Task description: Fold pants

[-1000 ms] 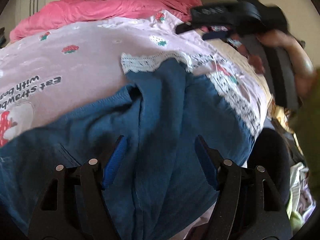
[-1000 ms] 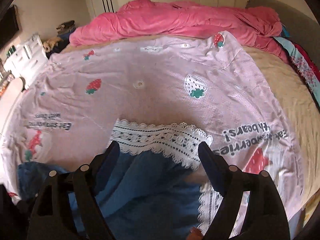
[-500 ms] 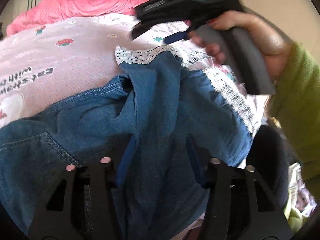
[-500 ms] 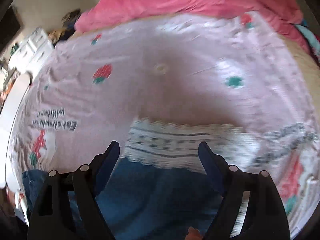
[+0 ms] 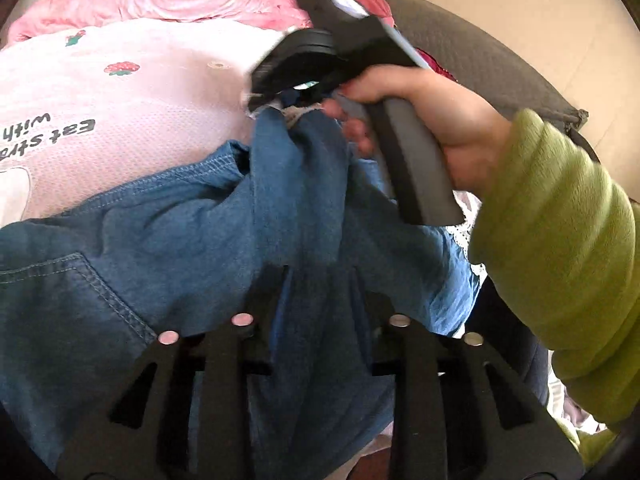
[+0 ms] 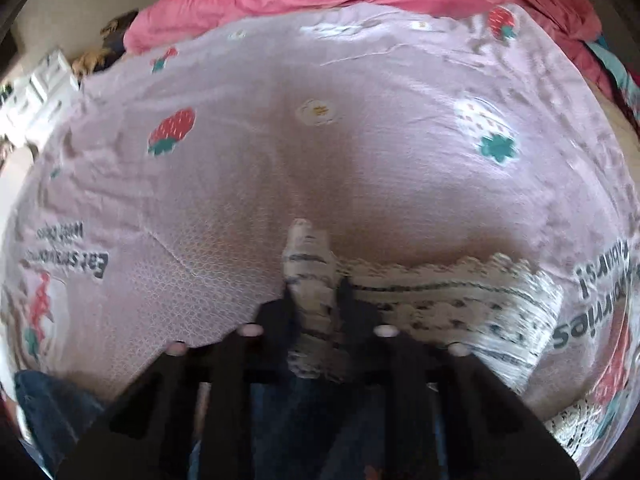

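pants (image 5: 192, 240): matt denim, stitched seams. Bedsheet (image 6: 320, 168): waffle-textured cloth, lace trim (image 6: 460, 300). Tongs (image 5: 320, 312): matt black plastic.

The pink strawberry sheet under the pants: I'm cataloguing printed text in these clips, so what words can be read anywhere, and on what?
"Eat" and "with", upside down, with a cut-off word starting "str": on the pink sheet, left wrist view.
"Eat", rest blurred: same sheet, left side, right wrist view.
"...rries", upside down, line above blurred: sheet, right edge.
Nothing readable on the pants.

Upside-down black print on the pink bedspread (image 5: 132, 92) reads "Eat" and "with" at the left; in the right wrist view, "Eat" at left, "...rries" at right; the remainder blurs.
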